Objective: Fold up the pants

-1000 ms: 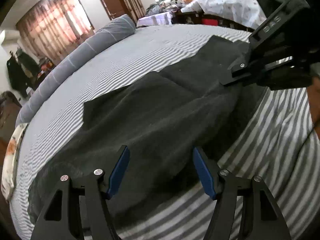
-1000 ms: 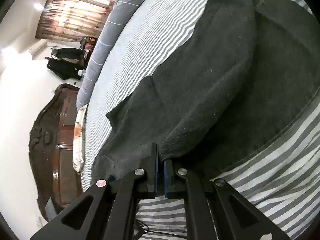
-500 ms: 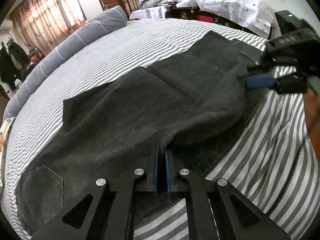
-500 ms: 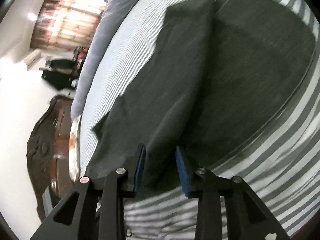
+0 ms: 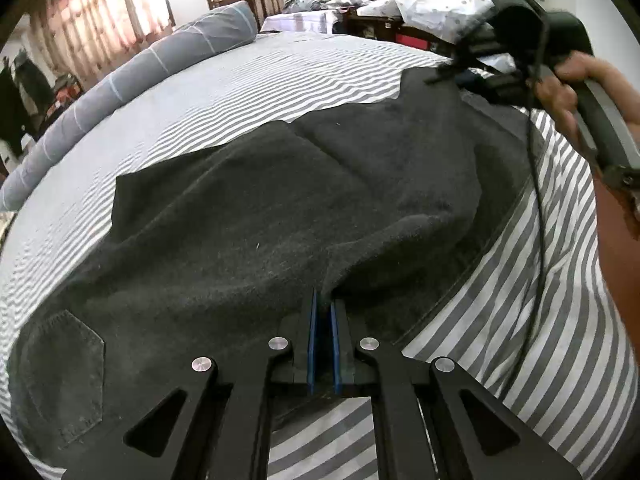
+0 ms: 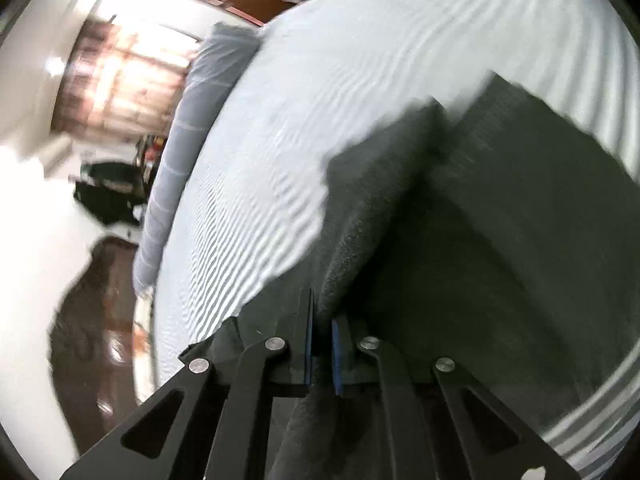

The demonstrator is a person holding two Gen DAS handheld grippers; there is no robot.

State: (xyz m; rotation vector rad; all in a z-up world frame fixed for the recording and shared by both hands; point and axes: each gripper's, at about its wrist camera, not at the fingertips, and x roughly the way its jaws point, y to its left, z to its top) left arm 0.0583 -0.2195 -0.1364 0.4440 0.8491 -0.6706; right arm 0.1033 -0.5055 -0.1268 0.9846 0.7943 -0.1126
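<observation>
Dark grey pants [image 5: 280, 200] lie spread across the striped bed, partly folded over themselves, with a back pocket [image 5: 60, 372] at the near left. My left gripper [image 5: 323, 308] is shut on the near edge of the upper layer. My right gripper [image 5: 444, 74], held by a hand [image 5: 560, 80], is at the pants' far right corner. In the blurred right wrist view the right gripper [image 6: 322, 312] has its jaws closing, and a ridge of the pants [image 6: 500, 220] is pinched between the blue pads.
The grey and white striped sheet [image 5: 280, 80] covers the bed around the pants. A long grey bolster [image 5: 140, 76] lies along the far left side. Piled bedding and furniture [image 5: 400, 4] stand beyond the bed. A cable [image 5: 536, 184] hangs from the right gripper.
My left gripper closed on the pants' near edge. The right gripper let go of the near fold, opened, swung to the far corner and closed on cloth there.
</observation>
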